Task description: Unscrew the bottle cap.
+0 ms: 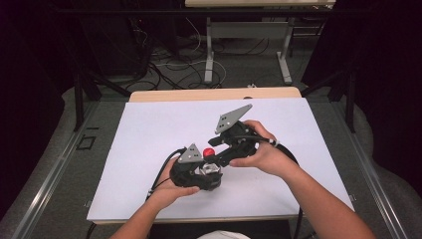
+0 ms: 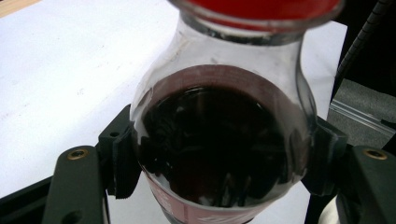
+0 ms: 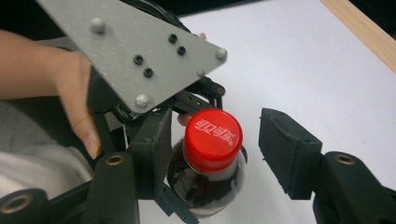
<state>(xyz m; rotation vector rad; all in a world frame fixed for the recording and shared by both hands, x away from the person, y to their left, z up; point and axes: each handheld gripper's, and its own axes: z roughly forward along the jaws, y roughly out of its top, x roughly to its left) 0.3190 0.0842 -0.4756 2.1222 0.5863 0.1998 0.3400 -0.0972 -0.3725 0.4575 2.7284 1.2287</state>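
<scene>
Over the white table [image 1: 149, 129], a dark-filled bottle [image 3: 205, 182] wears a red cap [image 3: 213, 135].

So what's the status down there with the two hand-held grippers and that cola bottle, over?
Left hand-held gripper clamped on cola bottle. Right hand-held gripper open around red cap, far pad clear of it. Nothing in the way.

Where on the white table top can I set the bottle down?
The table top is bare left of the left tool and along the far wooden edge. The near middle is crowded: both tools meet around the bottle, the right tool astride its red cap.
</scene>
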